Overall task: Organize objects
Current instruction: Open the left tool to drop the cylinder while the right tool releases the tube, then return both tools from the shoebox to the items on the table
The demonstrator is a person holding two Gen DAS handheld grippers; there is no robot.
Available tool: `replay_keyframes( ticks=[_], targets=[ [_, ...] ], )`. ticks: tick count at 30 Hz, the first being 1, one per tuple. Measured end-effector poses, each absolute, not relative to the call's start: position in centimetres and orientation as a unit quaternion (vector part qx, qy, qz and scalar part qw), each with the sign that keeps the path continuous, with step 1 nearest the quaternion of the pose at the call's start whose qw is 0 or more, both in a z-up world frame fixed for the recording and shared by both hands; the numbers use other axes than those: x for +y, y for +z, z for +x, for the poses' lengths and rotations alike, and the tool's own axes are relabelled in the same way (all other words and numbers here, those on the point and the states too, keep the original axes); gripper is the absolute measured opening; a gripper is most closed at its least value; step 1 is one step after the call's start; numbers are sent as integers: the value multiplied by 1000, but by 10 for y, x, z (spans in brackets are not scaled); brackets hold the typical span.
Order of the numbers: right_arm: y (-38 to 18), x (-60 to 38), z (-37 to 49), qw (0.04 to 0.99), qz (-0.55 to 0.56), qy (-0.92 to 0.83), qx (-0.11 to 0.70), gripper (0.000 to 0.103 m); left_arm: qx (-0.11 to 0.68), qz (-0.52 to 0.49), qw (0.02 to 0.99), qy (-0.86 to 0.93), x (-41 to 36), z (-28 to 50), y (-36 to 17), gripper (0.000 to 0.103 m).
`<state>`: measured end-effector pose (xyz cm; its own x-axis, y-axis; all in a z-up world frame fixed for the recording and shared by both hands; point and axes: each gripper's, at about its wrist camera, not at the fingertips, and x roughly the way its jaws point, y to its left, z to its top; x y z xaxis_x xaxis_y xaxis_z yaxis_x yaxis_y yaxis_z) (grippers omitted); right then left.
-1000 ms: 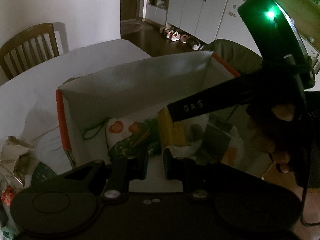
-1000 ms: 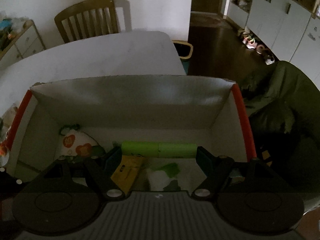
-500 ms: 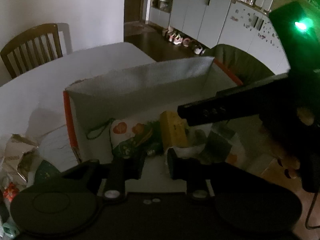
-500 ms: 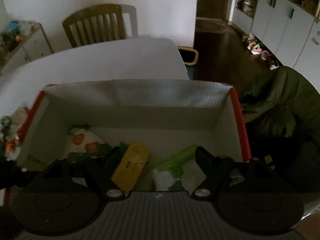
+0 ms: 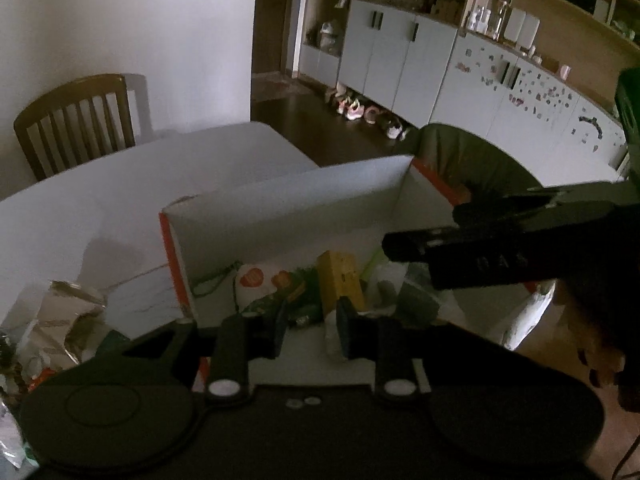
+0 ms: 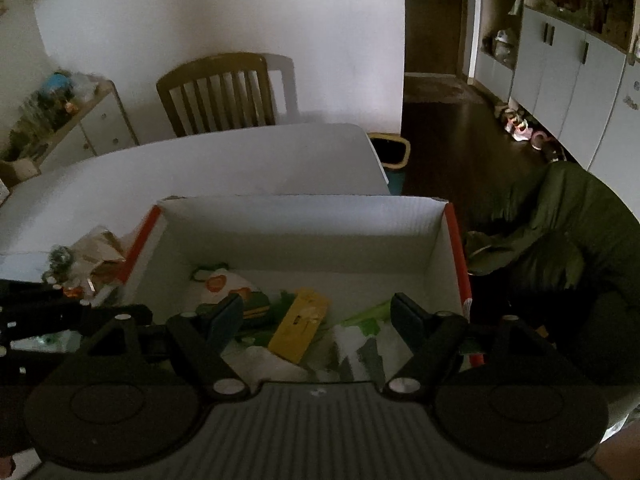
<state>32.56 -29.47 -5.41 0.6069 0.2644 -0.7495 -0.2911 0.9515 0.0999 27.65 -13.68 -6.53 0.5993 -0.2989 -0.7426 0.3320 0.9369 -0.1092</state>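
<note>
Your white table carries the open box, which already collects a yellow packet and green tube. Your right gripper hovers above, jaws wide, empty. Left gripper: narrow gap, nothing pinched, ready for loose wrappers beside the box.

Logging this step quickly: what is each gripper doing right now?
Left gripper: jaws narrowly open, just been opening, nothing between them.
Right gripper: wide open, empty.
</note>
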Motion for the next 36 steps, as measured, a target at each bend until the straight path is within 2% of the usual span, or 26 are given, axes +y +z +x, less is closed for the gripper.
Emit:
replay_keyframes(
  ticks=[11, 13, 15, 17, 19, 25, 36],
  targets=[
    [-20, -281, 271, 919, -28, 182, 348, 81, 369, 10, 913, -171, -109, 246, -36, 29],
    [-15, -277, 261, 922, -30, 188, 338, 81, 364, 6, 916, -169, -102, 240, -31, 42],
    [-10, -272, 253, 924, -30, 194, 329, 81, 355, 3, 921, -163, -94, 234, -27, 49],
    [-5, -268, 247, 926, -29, 198, 320, 81, 348, 2, 924, -160, -87, 229, -23, 50],
    [1, -264, 241, 928, -27, 202, 313, 82, 344, -2, 926, -157, -78, 224, -20, 58],
    [6, -248, 224, 928, -21, 214, 304, 83, 327, -6, 933, -147, -51, 210, -11, 72],
    [6, -201, 203, 924, -6, 225, 310, 84, 310, -13, 942, -125, 12, 189, -6, 91]
  ],
)
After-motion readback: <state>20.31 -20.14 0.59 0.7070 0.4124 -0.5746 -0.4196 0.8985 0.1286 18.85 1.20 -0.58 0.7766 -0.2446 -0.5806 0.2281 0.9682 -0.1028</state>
